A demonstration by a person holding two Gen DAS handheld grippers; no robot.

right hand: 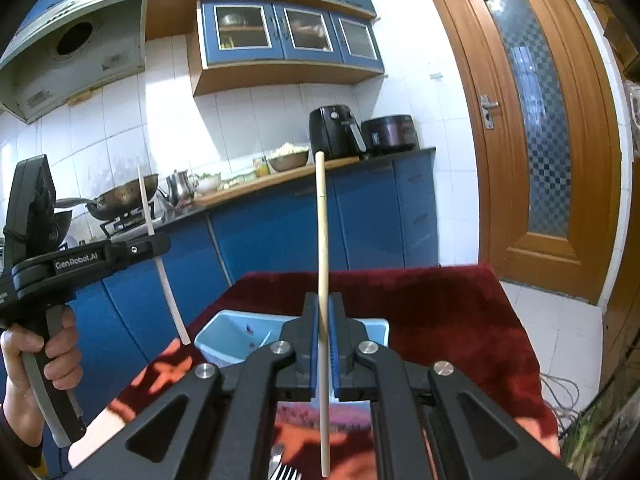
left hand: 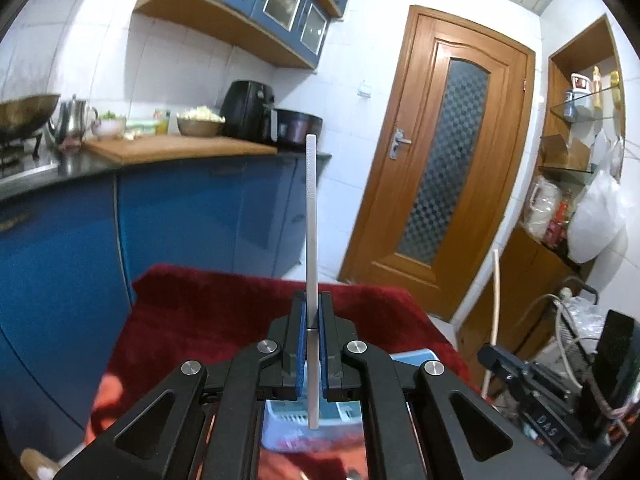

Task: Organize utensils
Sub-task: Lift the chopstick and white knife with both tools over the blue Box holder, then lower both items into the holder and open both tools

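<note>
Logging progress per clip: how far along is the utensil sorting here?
Done: little shows as sorted; the light blue bin on the red cloth looks nearly empty. In hand: the left claw is shut on a pale, silvery chopstick, the right claw on a wooden chopstick, both raised above the bin. Left: placing both, plus the fork lying below the right claw.
</note>
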